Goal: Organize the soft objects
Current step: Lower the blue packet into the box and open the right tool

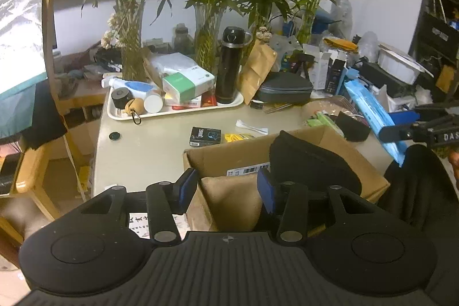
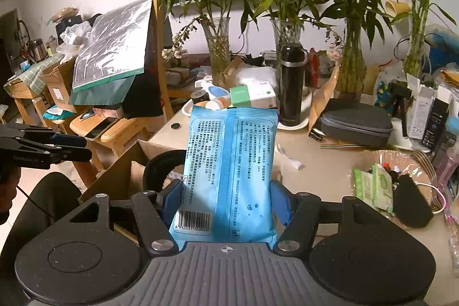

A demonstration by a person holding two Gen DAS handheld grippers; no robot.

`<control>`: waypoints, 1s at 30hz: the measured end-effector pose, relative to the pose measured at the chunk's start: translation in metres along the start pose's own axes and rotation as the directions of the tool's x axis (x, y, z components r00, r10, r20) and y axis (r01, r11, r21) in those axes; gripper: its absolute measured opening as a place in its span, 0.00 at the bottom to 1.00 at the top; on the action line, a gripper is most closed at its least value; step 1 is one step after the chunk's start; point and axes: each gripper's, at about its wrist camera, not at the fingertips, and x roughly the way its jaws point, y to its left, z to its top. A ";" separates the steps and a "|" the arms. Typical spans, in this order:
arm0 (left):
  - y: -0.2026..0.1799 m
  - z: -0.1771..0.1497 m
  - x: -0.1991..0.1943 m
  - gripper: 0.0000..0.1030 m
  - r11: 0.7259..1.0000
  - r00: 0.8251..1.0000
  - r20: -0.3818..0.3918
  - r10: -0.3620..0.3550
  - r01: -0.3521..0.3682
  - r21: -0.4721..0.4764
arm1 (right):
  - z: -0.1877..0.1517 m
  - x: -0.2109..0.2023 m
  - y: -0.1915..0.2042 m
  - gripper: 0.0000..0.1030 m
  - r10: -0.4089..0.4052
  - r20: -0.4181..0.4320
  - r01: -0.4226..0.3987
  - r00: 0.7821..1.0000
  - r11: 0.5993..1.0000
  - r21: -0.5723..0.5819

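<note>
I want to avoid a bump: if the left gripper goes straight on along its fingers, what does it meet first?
Most likely the open cardboard box: the left gripper, open and empty, points down into it, toward the brown padding beside the black soft item. Depth is unclear.

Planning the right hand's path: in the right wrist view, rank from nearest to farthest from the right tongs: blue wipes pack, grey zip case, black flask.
1. Blue wipes pack, between the right tongs.
2. Grey zip case, right, mid-table.
3. Black flask, upright behind, centre.
</note>
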 end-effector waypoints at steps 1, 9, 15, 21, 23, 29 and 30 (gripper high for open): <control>0.000 -0.001 -0.001 0.44 1.000 1.000 0.002 -0.002 0.002 0.005 | 0.000 0.001 0.000 0.66 0.000 -0.001 0.000 1.000 1.000 0.002; -0.002 -0.007 -0.004 0.44 0.999 1.000 0.019 -0.006 0.005 0.043 | 0.003 0.007 0.003 0.66 -0.002 -0.007 0.002 1.000 1.000 -0.009; 0.001 -0.011 0.000 0.44 1.000 1.000 0.005 -0.009 0.009 0.016 | -0.001 0.030 0.012 0.82 0.009 -0.099 -0.017 0.995 0.997 -0.077; 0.006 -0.014 0.000 0.44 1.000 1.000 0.001 -0.003 0.003 -0.002 | -0.011 0.036 0.014 0.97 -0.010 -0.115 0.000 0.993 0.996 -0.088; 0.007 -0.014 0.001 0.45 1.000 1.000 -0.008 -0.003 0.003 -0.013 | -0.012 0.035 0.011 1.00 -0.012 -0.112 0.003 0.994 0.997 -0.076; 0.002 -0.014 0.001 0.45 1.000 1.000 0.010 -0.009 0.009 0.003 | -0.012 0.032 0.002 1.00 -0.021 -0.097 0.018 0.995 0.999 -0.035; 0.001 -0.014 0.001 0.45 1.000 1.000 0.012 -0.011 0.011 0.005 | -0.012 0.031 0.001 1.00 -0.022 -0.094 0.020 0.995 0.999 -0.026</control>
